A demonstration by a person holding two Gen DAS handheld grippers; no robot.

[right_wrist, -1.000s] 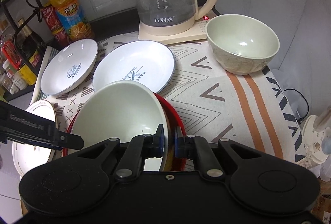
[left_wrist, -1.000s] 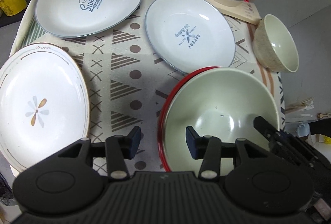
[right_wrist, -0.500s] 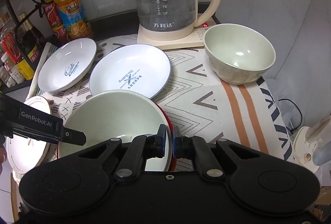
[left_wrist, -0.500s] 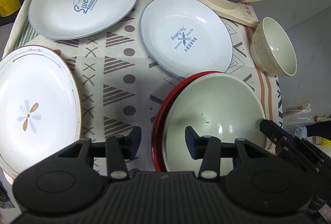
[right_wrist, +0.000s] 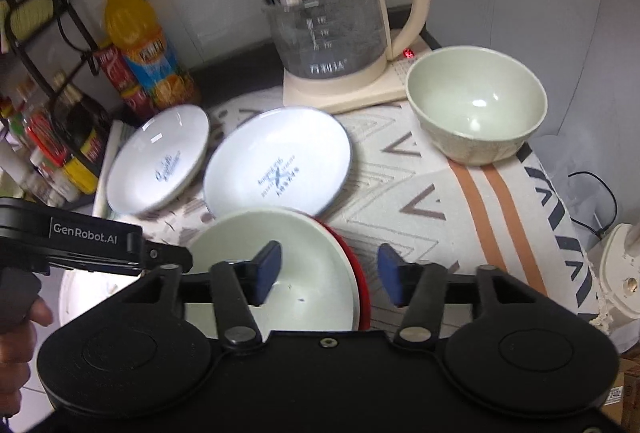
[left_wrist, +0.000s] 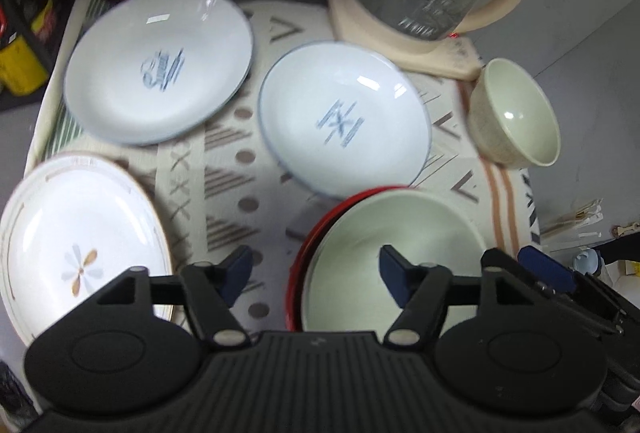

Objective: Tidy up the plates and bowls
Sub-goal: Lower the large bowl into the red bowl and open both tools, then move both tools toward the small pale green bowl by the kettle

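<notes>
Between my right tool's [right_wrist: 328, 275] spread blue pads sits the near rim of the wide pale-green bowl [right_wrist: 272, 265], nested on a red plate [right_wrist: 358, 273] at the front of the patterned cloth-covered counter [right_wrist: 420, 201]; the tool is wide open and holds nothing. One pad hangs over the bowl's inside, the other outside past the red rim, apart from both. My left tool [left_wrist: 314, 275] is likewise open and empty, its right pad over that bowl's [left_wrist: 384, 253] hollow, its left pad above bare cloth.

Ahead and to the right, near the glass kettle's cream base [right_wrist: 348, 89], stands the smaller, deeper pale-green bowl [right_wrist: 476, 105], upright and well apart from the nested pair. It lies on my right tool's side, so I judge that tool the nearer one for it. Two white blue-rimmed plates [right_wrist: 280, 161] [right_wrist: 160, 157] lie side by side to the left of it, edges nearly touching, and a white flower-patterned plate [left_wrist: 76, 241] rests at my left tool's near left.
</notes>
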